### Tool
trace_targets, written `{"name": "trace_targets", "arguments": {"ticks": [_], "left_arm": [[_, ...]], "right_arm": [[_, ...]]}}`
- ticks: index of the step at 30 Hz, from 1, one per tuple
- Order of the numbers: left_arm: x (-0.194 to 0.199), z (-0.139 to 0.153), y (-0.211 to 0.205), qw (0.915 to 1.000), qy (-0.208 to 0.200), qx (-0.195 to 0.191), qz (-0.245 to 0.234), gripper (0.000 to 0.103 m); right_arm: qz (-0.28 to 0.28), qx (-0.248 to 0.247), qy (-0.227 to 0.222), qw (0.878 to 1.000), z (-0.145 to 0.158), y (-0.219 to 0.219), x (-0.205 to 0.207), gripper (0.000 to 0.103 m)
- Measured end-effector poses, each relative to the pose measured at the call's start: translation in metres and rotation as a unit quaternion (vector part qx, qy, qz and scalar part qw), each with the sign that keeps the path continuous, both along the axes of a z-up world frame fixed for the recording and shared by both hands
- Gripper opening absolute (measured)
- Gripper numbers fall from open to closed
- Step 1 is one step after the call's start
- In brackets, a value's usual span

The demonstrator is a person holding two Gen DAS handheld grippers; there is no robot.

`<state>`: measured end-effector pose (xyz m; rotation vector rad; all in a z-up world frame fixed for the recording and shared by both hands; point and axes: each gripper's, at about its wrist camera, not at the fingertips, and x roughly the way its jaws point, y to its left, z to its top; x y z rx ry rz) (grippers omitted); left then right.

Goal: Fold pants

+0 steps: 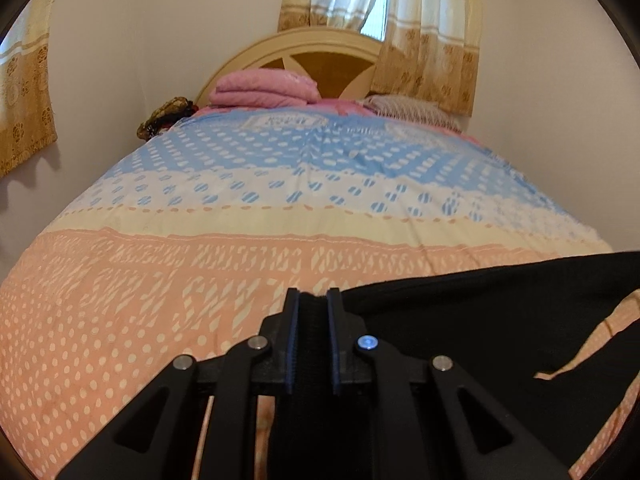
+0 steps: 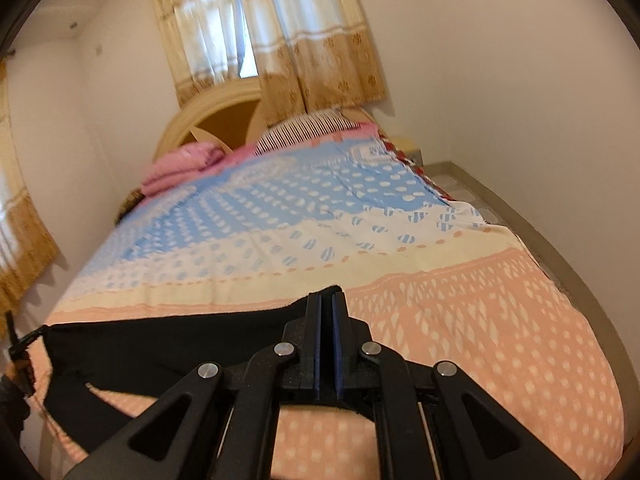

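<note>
The black pants hang stretched between my two grippers over the near end of the bed. My left gripper is shut on one corner of the waistband, with black cloth pinched between the blue pads. My right gripper is shut on the other corner of the pants, which stretch away to the left. The left gripper shows at the far left edge of the right wrist view, holding the cloth's other end. The legs hang down toward the bedspread.
The bed carries a pink, cream and blue patterned bedspread. A folded pink blanket and a striped pillow lie by the arched headboard. Curtains hang behind. Walls stand close on both sides.
</note>
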<state>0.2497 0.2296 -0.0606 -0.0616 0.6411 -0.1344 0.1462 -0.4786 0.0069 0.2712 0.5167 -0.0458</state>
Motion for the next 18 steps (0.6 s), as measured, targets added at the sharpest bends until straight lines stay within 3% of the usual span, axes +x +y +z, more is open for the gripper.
{"name": "trace_targets", "arguments": {"ticks": [4,10,18], "left_arm": [[-0.026,0.003,0.013,0.9991,-0.028,-0.030,-0.007,0.013],[-0.067,-0.007,0.025,0.9966,-0.047,-0.067,-0.012,0.013],[-0.118,-0.041,0.034,0.9962,-0.033,-0.078,-0.021,0.013]], "right_arm": [[-0.002,0.013,-0.021,1.000,-0.005,-0.007,-0.049,0.004],[-0.025,0.040,-0.008,0.999,-0.035,-0.018,-0.102,0.004],[-0.037,0.059,0.019,0.997,-0.077,-0.023,-0.138,0.004]]}}
